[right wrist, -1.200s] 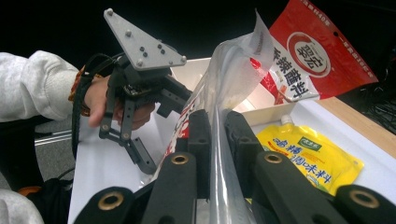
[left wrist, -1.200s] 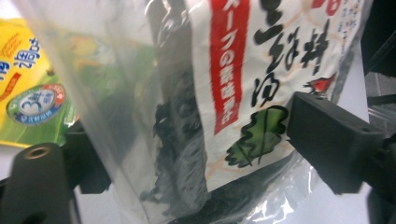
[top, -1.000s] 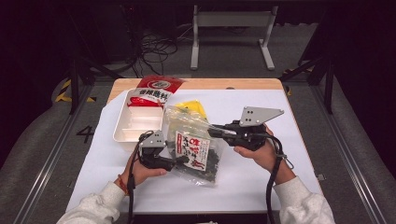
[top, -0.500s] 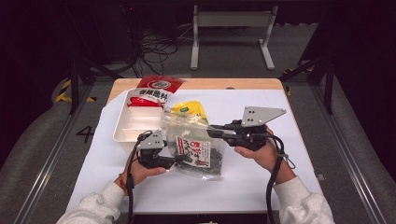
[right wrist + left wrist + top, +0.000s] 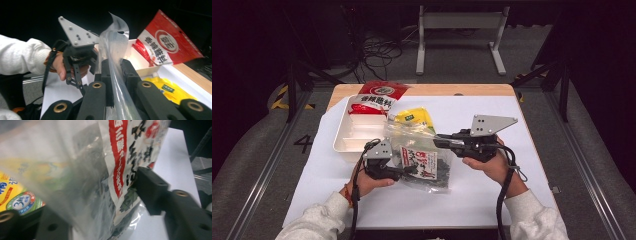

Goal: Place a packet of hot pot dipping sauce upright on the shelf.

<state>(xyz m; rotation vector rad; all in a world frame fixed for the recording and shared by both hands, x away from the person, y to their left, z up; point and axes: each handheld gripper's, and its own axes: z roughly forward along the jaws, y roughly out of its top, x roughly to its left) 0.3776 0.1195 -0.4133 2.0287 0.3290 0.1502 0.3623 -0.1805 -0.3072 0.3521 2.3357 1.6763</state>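
We see a clear plastic bag (image 5: 419, 155) of dark dried leaves with a red-and-white printed label, held up between both tools over the middle of the white-covered tabletop (image 5: 532, 125). The left tool (image 5: 411, 170) bites the bag's lower part; in the left gripper view its black jaws sit either side of the bag (image 5: 100, 182), one pressed against the label, the film bunched between them. The right tool (image 5: 438, 141) pinches the bag's upper right edge; in the right gripper view the clear film (image 5: 116, 57) rises from between its jaws, which are closed tight on it. The person's left hand (image 5: 62, 66) shows beyond, wrapped round the left tool's handle under its grey plate. A white divided tray (image 5: 357, 132) sits toward the far left corner of the tabletop. A red packet (image 5: 377, 97) leans over the tray's far rim. A yellow pouch (image 5: 414, 119) lies just beside the tray's right wall, partly under the bag. White sleeves come in from the near edge.
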